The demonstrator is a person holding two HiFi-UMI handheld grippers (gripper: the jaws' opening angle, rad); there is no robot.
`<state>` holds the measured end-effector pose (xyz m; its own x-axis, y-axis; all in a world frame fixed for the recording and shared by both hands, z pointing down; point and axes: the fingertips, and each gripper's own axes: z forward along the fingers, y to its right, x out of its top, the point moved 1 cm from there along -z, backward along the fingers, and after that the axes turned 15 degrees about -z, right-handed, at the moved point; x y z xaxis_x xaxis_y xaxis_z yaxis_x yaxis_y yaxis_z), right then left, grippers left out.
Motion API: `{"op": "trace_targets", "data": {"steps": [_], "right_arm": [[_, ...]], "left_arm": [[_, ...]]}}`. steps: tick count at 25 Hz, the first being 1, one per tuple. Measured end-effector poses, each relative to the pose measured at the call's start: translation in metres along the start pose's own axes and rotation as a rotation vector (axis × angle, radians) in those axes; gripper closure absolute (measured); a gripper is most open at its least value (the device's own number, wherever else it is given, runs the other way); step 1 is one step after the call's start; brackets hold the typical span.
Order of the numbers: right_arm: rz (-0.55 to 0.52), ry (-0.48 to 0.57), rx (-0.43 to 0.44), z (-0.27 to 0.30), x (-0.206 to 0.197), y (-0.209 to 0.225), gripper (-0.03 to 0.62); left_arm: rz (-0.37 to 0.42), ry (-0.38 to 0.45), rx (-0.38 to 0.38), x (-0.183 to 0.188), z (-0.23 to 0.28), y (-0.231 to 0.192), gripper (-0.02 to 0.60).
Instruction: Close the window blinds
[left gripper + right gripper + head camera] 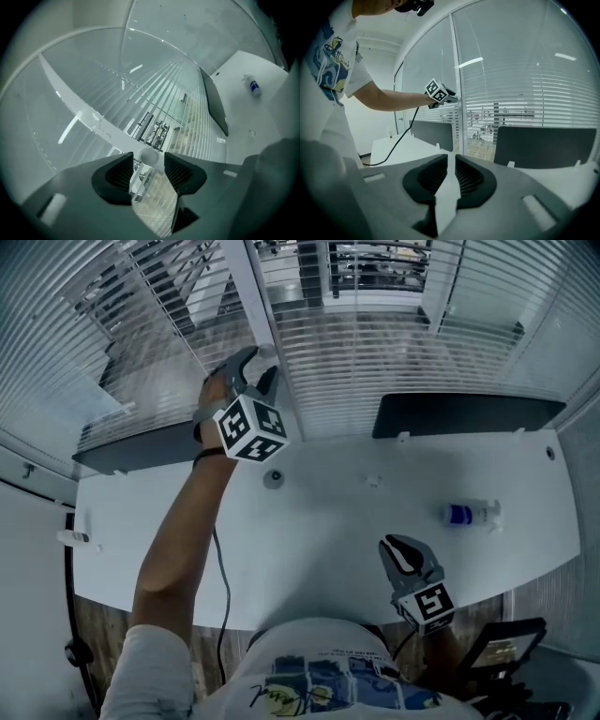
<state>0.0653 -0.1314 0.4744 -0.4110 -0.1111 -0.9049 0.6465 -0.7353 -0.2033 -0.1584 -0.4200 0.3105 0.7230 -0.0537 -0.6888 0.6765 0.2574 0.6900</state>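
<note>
So, left tool (pixel 149 165): jaws apart at the window post (pixel 251 296), small round knob (pixel 149 156) between the pads, not pinched.
Blinds (pixel 375 371): hung at the window beyond the table (pixel 309 521), slats partly open.
Handling: knob judged hard, smooth and likely slippery, slats thin and light; pinch the knob squarely.
Right tool (pixel 410 563): clenched, empty, over the table's near edge.

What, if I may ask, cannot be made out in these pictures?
- Left gripper view: whether the left hand-held gripper touches the round knob seen between its open jaws; depth unreadable.
- Head view: the label on the bottle, too small.
- Head view: the dark device at lower right, cut off by the edge.
</note>
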Motion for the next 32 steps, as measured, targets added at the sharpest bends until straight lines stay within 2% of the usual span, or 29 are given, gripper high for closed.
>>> {"op": "trace_targets", "data": {"steps": [5,9,12,15,19,22,24,28,32], "right_arm": [[0.002,0.019,-0.003,0.008,-0.002,0.015,0.557],[0.005,0.013,-0.010,0.007,-0.002,0.018,0.557],[0.008,0.007,-0.007,0.007,-0.004,0.017,0.556],[0.013,0.007,0.006,0.008,-0.005,0.014,0.557],[0.012,0.023,0.007,0.010,-0.001,0.013,0.557],[0.014,0.005,0.012,0.009,-0.005,0.013,0.557],[0.011,0.012,0.013,0.008,-0.003,0.013,0.557],[0.012,0.006,0.021,0.009,-0.005,0.012,0.557],[0.004,0.007,0.030,0.009,-0.005,0.011,0.557]], "left_arm": [[0.093,-0.028,0.017,-0.001,0.025,0.004,0.408],[0.145,-0.048,0.029,-0.005,0.027,0.003,0.411],[0.211,-0.057,0.041,-0.003,0.027,0.003,0.448],[0.272,-0.062,0.049,0.000,0.028,0.003,0.459],[0.284,-0.072,0.045,-0.001,0.028,0.001,0.459],[0.246,-0.078,0.046,0.000,0.027,0.001,0.460],[0.186,-0.082,0.049,0.001,0.026,0.000,0.460],[-0.014,-0.068,0.063,0.001,0.025,-0.003,0.456],[-0.175,-0.053,0.087,0.001,0.023,-0.006,0.456]]}}
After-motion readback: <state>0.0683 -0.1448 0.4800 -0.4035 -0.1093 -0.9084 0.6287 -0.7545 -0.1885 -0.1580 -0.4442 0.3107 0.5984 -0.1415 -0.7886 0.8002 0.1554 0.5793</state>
